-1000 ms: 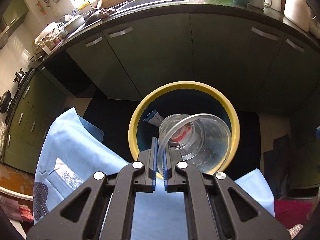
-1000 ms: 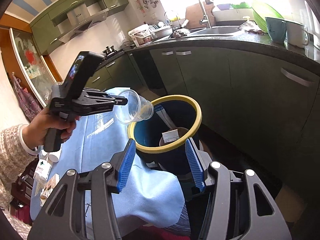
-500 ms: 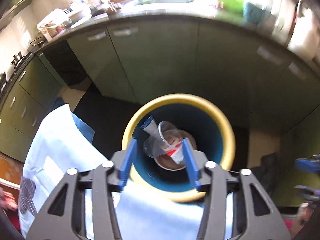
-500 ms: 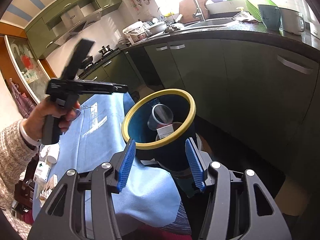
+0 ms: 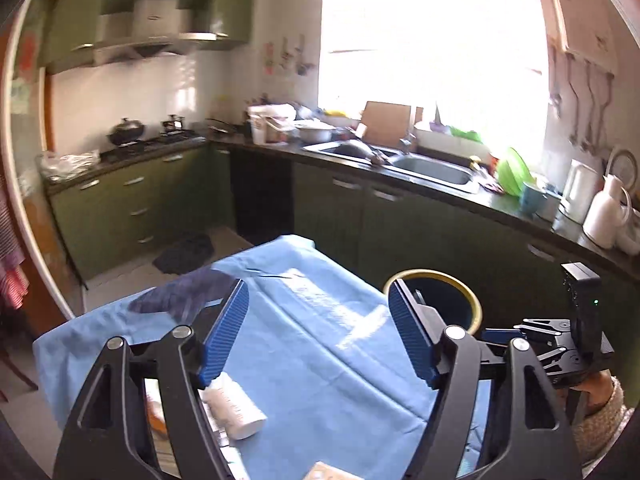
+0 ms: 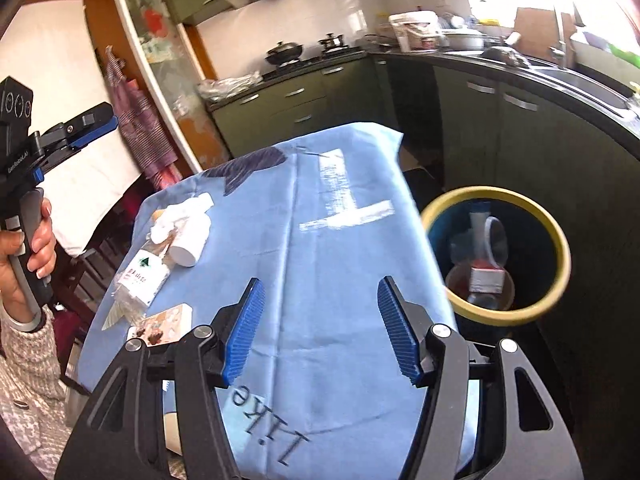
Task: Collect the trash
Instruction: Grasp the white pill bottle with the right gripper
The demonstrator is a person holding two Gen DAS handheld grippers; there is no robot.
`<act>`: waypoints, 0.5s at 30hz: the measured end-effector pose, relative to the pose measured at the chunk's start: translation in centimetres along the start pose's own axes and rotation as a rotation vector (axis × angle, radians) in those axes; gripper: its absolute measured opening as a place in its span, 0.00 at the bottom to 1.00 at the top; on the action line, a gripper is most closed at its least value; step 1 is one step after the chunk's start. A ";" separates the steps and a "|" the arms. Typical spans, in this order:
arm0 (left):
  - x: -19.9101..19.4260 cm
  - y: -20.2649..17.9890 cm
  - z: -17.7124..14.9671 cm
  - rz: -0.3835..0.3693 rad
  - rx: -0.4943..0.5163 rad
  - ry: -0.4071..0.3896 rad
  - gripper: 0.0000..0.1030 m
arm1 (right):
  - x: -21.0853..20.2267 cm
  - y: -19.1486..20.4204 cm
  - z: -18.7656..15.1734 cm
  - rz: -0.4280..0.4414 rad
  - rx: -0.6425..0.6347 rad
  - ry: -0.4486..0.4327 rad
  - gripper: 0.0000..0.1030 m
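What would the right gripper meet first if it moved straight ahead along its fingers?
Probably the light blue cloth covering the table: the open, empty right gripper points down at a bare patch of it. Depth is hard to judge in this fisheye view.

A matt blue cloth (image 6: 328, 264) with soft creases covers the table. At its three o'clock, the bin (image 6: 560, 240) looks smooth plastic, holding a clear glossy cup (image 6: 494, 240).
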State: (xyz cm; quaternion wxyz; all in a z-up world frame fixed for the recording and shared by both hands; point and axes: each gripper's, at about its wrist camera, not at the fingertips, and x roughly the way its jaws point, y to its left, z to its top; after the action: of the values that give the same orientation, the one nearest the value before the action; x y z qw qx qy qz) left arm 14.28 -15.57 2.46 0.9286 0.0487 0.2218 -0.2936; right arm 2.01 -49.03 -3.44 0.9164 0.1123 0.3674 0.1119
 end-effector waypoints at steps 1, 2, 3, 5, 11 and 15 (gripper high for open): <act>-1.2 1.9 -0.9 0.050 -0.039 -0.036 0.71 | 1.0 1.3 0.6 0.023 -0.025 0.013 0.57; -2.1 3.8 -1.8 0.096 -0.082 -0.072 0.71 | 2.4 2.8 1.2 0.038 -0.051 0.039 0.57; -2.8 5.6 -2.3 0.137 -0.119 -0.107 0.73 | 3.6 4.3 1.7 0.046 -0.069 0.062 0.57; -3.8 8.9 -3.9 0.241 -0.196 -0.167 0.75 | 6.1 7.2 2.7 0.084 -0.106 0.099 0.56; -5.0 15.4 -7.5 0.449 -0.342 -0.216 0.75 | 13.1 13.0 5.4 0.147 -0.143 0.233 0.49; -5.3 15.5 -8.3 0.561 -0.301 -0.224 0.79 | 17.2 15.4 6.2 0.148 -0.151 0.320 0.47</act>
State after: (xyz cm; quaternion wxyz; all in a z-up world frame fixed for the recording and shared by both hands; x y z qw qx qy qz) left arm 15.98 1.76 -3.27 0.9886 -0.0622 0.1371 0.0061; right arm 16.53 -30.25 -5.81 0.8414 0.0509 0.4896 0.2228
